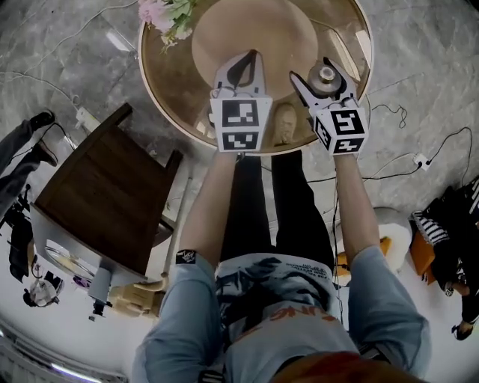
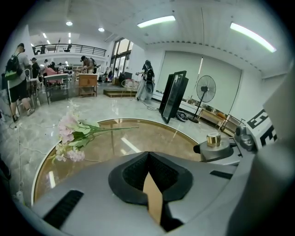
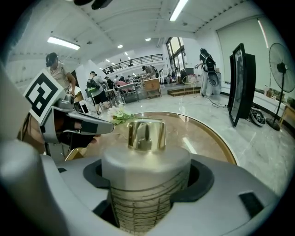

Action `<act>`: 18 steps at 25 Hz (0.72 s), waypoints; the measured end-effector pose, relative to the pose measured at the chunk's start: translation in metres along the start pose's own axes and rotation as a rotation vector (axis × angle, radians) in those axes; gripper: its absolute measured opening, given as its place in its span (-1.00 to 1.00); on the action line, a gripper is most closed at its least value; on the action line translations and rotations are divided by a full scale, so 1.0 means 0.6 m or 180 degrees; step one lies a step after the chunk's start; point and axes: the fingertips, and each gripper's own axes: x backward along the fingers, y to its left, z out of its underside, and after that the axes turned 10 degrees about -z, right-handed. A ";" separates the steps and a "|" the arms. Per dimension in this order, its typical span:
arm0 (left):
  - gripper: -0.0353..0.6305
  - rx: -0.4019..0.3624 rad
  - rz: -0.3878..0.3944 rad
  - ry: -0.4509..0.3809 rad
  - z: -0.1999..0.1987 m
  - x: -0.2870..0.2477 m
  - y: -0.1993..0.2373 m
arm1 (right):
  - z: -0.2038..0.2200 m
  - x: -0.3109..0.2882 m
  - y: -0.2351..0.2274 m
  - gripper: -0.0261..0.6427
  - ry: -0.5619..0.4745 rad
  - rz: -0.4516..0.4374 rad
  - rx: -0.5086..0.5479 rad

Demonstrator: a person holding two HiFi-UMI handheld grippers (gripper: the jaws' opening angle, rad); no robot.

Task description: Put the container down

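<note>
Above the round glass table (image 1: pixel 174 84), the right tongs (image 1: pixel 319 79) clasp a grey container (image 1: pixel 328 73) with a gold knob, the left tongs (image 1: pixel 250 61) just beside, pink flowers (image 1: pixel 163 15) at the far rim.

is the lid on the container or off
On. In the right gripper view the grey lid, with its gold knob, sits level atop the ribbed container clamped in the right gripper.
</note>
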 end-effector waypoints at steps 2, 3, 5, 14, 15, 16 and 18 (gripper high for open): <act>-0.82 -0.0011 0.0013 -0.0014 -0.008 -0.018 0.007 | -0.017 -0.024 -0.011 0.15 -0.0053 0.0033 0.0030; -0.82 -0.0014 0.0014 -0.0026 -0.013 -0.027 0.010 | -0.025 -0.035 -0.018 0.15 -0.0076 0.0049 0.0051; -0.82 0.0015 -0.0006 -0.0044 -0.021 -0.044 0.016 | -0.042 -0.054 -0.033 0.15 -0.0101 0.0068 0.0108; -0.82 0.0332 -0.0013 -0.0079 -0.075 -0.099 0.043 | -0.112 -0.130 -0.104 0.15 -0.0226 0.0255 0.0334; -0.82 0.0347 -0.0012 -0.0086 -0.079 -0.104 0.045 | -0.115 -0.139 -0.110 0.15 -0.0227 0.0266 0.0350; -0.82 0.0336 -0.0009 -0.0094 -0.084 -0.110 0.047 | -0.120 -0.147 -0.116 0.15 -0.0232 0.0280 0.0369; -0.82 0.0284 0.0002 -0.0118 -0.092 -0.121 0.051 | -0.132 -0.162 -0.129 0.15 -0.0252 0.0314 0.0396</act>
